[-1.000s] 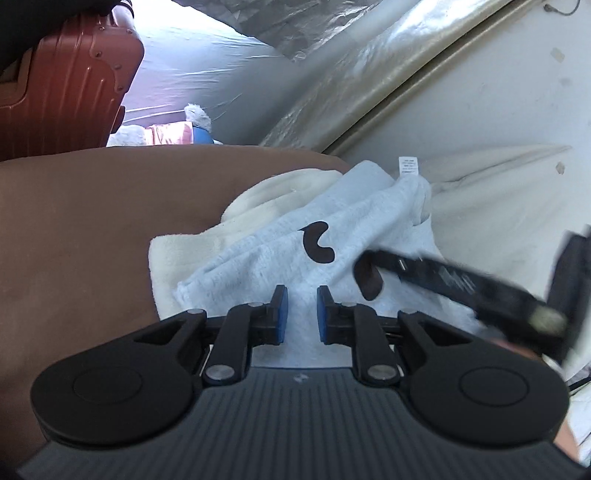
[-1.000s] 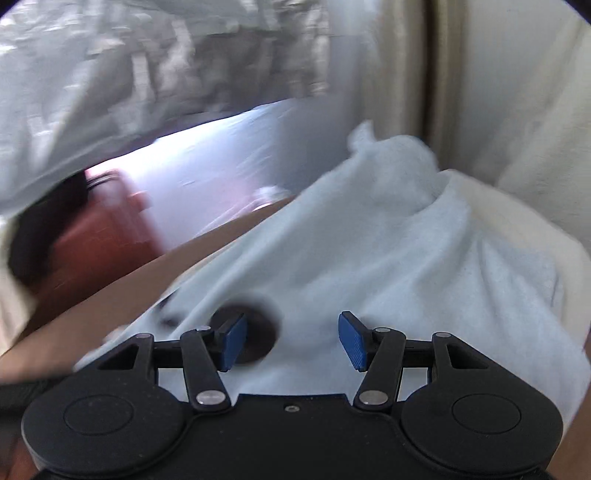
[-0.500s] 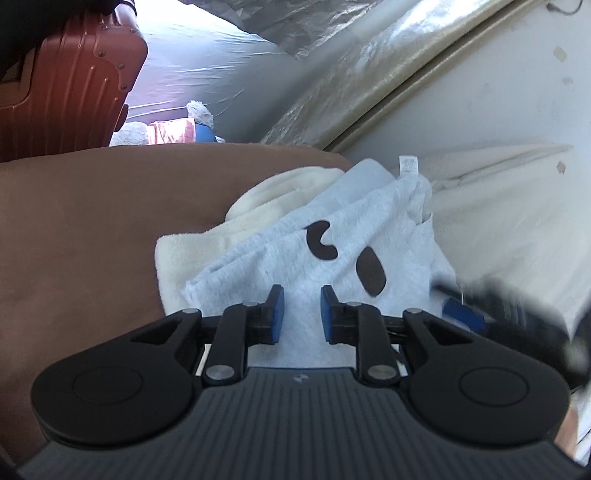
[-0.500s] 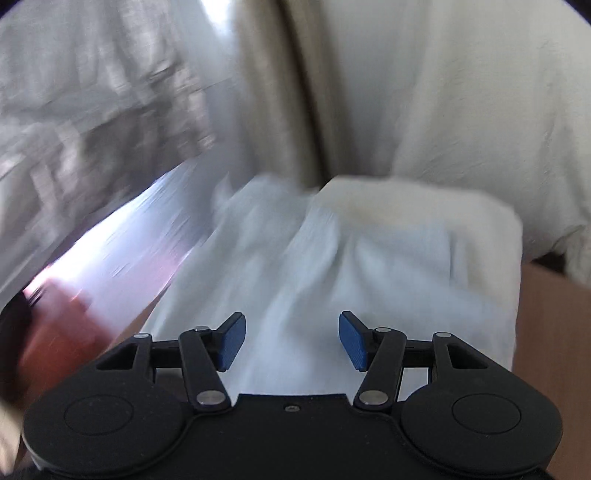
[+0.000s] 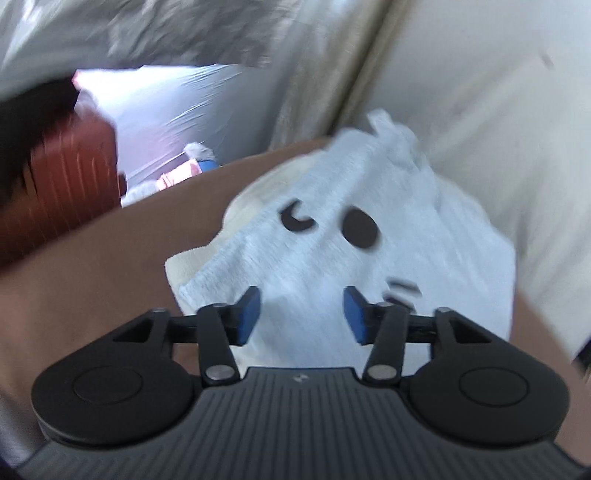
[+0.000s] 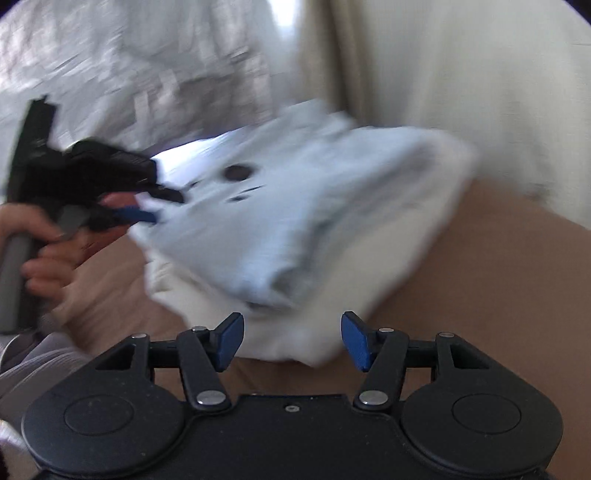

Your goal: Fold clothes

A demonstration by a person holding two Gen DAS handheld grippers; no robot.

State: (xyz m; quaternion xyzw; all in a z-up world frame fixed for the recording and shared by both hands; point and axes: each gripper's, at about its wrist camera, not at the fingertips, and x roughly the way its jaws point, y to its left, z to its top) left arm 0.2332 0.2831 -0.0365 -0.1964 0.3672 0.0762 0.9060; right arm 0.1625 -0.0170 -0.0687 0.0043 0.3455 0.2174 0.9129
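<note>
Left-wrist view: a pale blue fleecy garment with dark oval and crescent patches (image 5: pixel 369 258) lies folded into a compact bundle on top of a cream plush garment (image 5: pixel 192 266), whose edge shows at its left; both rest on a brown upholstered surface (image 5: pixel 92 266) close to a cream fabric backdrop (image 5: pixel 498 129). The stacking suggests a pile of finished items, with the blue piece as the latest addition, though the folds look loose at the far end. The left gripper (image 5: pixel 301 314) hovers just over the near edge of the blue bundle, its blue-padded fingers (image 5: pixel 248 314) spread apart and pinching nothing, a posture consistent with either release or a fresh approach. Right-wrist view: the same blue garment (image 6: pixel 295 214) is seen from its side, cream layer (image 6: pixel 295 332) protruding beneath it, and the right gripper (image 6: pixel 291 339) is likewise spread wide and empty, aimed at the near edge of the cream layer. The left gripper (image 6: pixel 146 206) appears at the left of this view, touching or nearly touching the blue cloth's corner, held in a bare hand (image 6: pixel 40 251); motion blur prevents telling which. Further out stand a reddish ribbed suitcase (image 5: pixel 62 177) and crinkled silver sheeting (image 5: pixel 166 33).
</note>
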